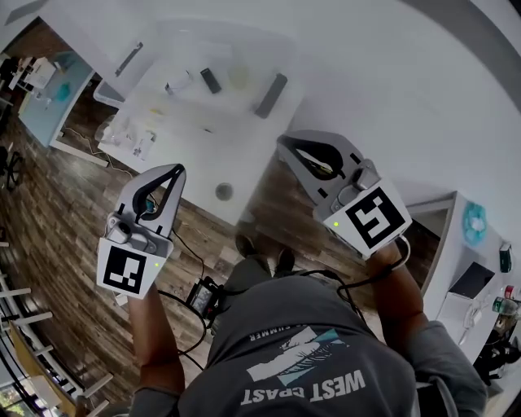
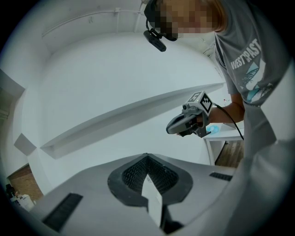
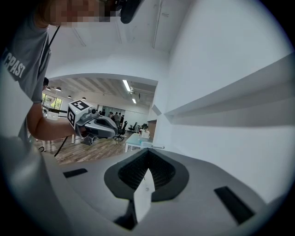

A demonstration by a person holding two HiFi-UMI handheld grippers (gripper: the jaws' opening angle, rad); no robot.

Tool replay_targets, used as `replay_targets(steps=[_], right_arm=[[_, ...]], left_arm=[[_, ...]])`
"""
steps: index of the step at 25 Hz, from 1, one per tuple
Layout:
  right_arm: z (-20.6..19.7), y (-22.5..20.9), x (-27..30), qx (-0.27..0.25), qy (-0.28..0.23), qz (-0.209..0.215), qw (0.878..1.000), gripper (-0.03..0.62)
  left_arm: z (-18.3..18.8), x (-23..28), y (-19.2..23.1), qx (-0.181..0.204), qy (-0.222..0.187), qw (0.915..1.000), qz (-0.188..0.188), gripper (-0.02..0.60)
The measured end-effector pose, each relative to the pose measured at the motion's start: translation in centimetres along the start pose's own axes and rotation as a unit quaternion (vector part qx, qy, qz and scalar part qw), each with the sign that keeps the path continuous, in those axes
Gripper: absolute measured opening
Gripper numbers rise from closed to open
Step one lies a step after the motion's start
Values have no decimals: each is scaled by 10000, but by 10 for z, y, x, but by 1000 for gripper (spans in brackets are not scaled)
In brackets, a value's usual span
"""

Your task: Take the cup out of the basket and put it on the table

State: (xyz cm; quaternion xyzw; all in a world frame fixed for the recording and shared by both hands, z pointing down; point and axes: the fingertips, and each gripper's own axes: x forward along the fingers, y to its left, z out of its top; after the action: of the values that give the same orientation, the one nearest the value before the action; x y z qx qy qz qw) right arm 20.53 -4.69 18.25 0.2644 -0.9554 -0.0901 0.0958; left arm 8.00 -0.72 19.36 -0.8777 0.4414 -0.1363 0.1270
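Cup, a faint pale round shape [image 1: 238,77], lies in the clear plastic basket [image 1: 195,41] on the white surface [image 1: 236,155], well ahead of the left tongs [image 1: 177,170] and right tongs [image 1: 285,141]. Left gripper view: left tongs pressed together, empty. Right gripper view: right tongs pressed together, empty.

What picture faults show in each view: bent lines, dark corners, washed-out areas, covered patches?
Head view: the wide lens curves the white table, whose top is washed out. Left gripper view: black corners, a bowed wall ledge, a mosaic patch at the top. Right gripper view: the same black corners, a mosaic patch top left, ceiling lights as bright streaks.
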Motion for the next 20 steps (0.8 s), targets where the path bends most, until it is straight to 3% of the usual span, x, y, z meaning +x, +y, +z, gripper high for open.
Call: replay_targets(steps=[20], right_arm=[[-7, -47, 121, 62, 492, -706, 9963, 12]], left_arm=[[-47, 51, 129, -2, -419, 9967, -692, 9]])
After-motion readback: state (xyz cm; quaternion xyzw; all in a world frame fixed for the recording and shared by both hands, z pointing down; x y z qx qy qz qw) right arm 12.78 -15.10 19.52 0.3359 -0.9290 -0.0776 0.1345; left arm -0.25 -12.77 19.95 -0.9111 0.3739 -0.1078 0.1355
